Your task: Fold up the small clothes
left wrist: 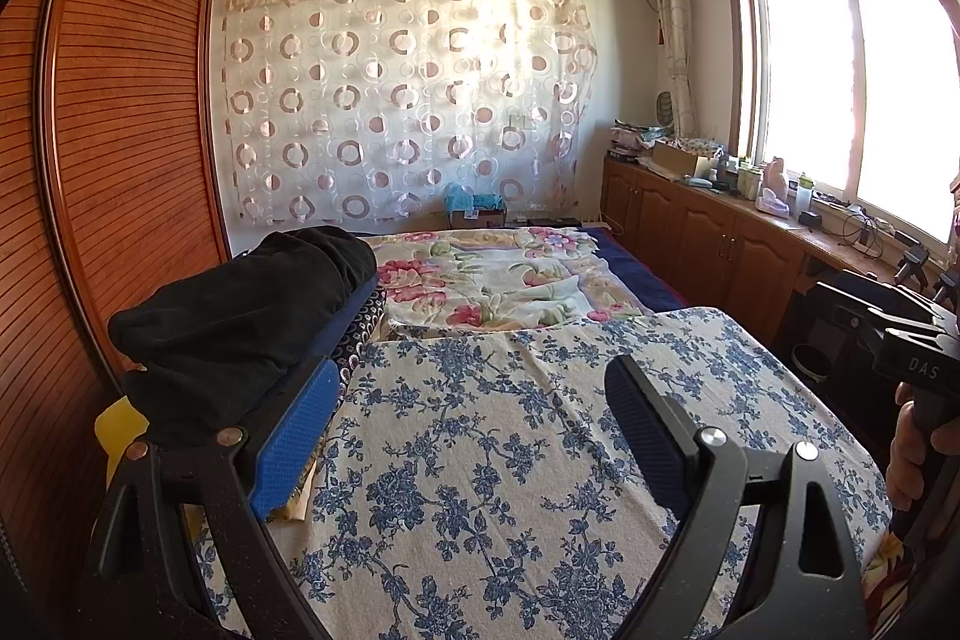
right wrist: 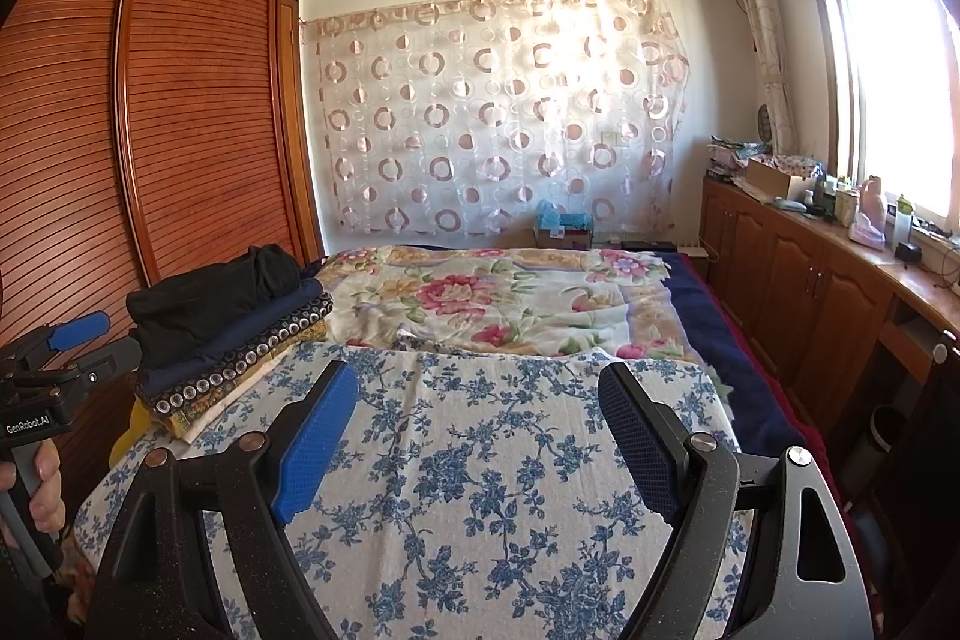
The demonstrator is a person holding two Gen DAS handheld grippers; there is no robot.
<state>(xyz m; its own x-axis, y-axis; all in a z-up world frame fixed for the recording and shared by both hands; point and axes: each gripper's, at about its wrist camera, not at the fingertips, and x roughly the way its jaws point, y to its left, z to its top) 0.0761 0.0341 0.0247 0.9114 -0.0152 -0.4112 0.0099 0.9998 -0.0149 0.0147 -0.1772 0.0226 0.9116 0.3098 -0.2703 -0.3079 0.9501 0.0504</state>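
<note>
Blue-flowered cotton sheet [right wrist: 480, 460] spread flat on bed, my landmark. Stack of folded clothes [right wrist: 228, 334] at sheet's left edge, black garment on top. I hold left gripper [left wrist: 474, 436] and right gripper [right wrist: 480, 436] above sheet, both spread, empty. Risk I see: left fingers [left wrist: 294, 436] just beside stack; careless swing could topple it.

A stack of folded clothes [right wrist: 228, 334], topped by a black garment [left wrist: 252, 304], is seen at the bed's left edge.
</note>
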